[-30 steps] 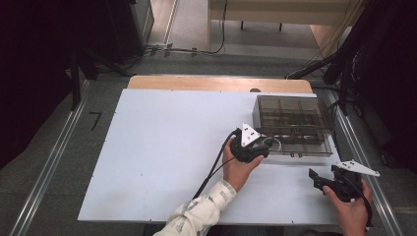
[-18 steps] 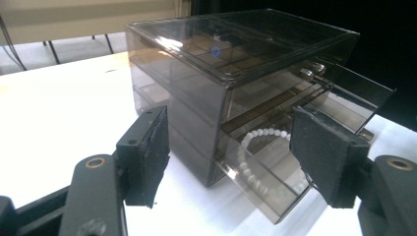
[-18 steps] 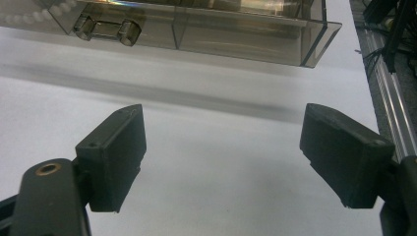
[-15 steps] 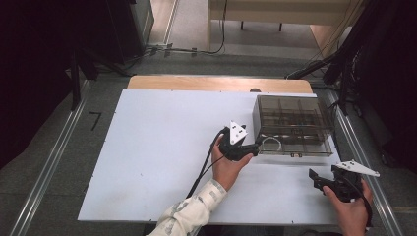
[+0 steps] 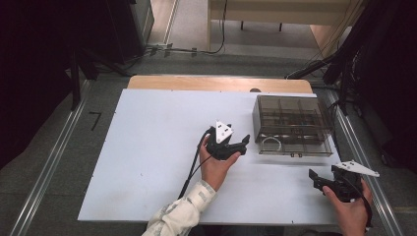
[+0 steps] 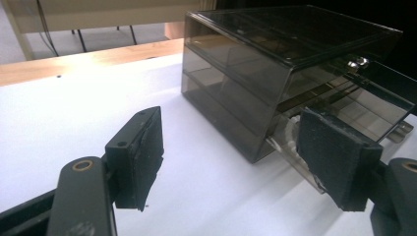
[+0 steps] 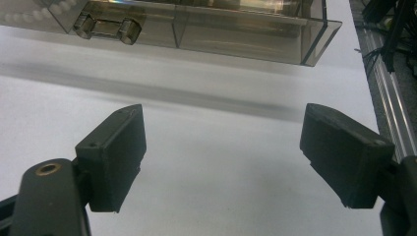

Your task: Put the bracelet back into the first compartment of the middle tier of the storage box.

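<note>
A smoky clear box [image 5: 292, 124] with compartments sits on the far right part of the white worktop [image 5: 147, 147], near its right edge. Its lowest drawer [image 5: 290, 145] is pulled partway out toward the person; something pale and looped lies in the drawer's left end, too small to identify. In the left gripper view the box [image 6: 275, 64] shows stacked tiers and the drawer [image 6: 354, 113] juts out at the bottom. In the right gripper view the drawer front [image 7: 196, 24] carries a clear handle [image 7: 105, 28], with a row of pale beads visible at its left end. The left tongs [image 5: 244, 142] are just beside the box's near left corner, pointing right at it, jaws wide apart and holding nothing; in the left gripper view one pad stands in front of the drawer, the other over bare worktop. The right tongs [image 5: 314, 179] are held near the worktop's front right corner, well apart from the box, pointing left, jaws also spread wide and empty. A patterned sleeve [image 5: 179, 216] covers the left forearm.
</note>
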`<state>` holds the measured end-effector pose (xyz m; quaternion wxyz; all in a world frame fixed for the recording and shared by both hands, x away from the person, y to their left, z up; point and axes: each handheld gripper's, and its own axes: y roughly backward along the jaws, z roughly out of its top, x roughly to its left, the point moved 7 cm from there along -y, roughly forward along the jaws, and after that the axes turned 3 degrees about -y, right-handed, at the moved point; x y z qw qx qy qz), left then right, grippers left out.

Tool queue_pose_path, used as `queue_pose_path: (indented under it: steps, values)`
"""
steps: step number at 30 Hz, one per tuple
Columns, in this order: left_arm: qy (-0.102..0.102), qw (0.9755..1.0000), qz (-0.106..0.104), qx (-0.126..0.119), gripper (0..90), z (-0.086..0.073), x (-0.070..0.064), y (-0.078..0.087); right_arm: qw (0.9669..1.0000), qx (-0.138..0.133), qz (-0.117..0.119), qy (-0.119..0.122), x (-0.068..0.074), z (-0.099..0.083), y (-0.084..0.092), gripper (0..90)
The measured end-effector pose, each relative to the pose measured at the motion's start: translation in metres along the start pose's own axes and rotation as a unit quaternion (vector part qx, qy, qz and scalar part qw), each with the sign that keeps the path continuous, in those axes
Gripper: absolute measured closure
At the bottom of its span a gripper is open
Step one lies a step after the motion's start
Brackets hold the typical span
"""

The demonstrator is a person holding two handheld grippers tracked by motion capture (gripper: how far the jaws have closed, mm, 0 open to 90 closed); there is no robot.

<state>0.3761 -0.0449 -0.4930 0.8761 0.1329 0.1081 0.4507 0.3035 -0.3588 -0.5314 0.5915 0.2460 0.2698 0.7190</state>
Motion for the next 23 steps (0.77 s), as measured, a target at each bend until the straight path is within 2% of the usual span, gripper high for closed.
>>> queue_pose_path:
  steps: [5, 10, 17, 19, 23]
  values:
    - [0.006, 0.9998, 0.017, 0.005, 25.5, -0.005, 0.013, 0.011, 1.0000, 0.000, 0.000, 0.000, 0.000, 0.000, 0.000, 15.9]
    - [0.022, 0.9991, 0.033, 0.011, 24.6, -0.009, 0.030, 0.025, 1.0000, 0.000, 0.000, 0.002, 0.000, 0.000, 0.000, 15.9]
    - [0.031, 0.9963, 0.078, 0.017, 24.6, -0.019, 0.064, 0.059, 1.0000, 0.000, 0.000, 0.001, 0.000, 0.000, 0.000, 15.9]
    - [0.027, 0.9953, 0.091, 0.020, 24.6, -0.022, 0.074, 0.072, 1.0000, 0.001, -0.001, 0.000, 0.001, 0.000, 0.000, 15.9]
    - [0.032, 0.9941, 0.101, 0.022, 23.6, -0.028, 0.087, 0.091, 1.0000, 0.001, 0.000, 0.001, 0.002, 0.000, 0.000, 15.8]
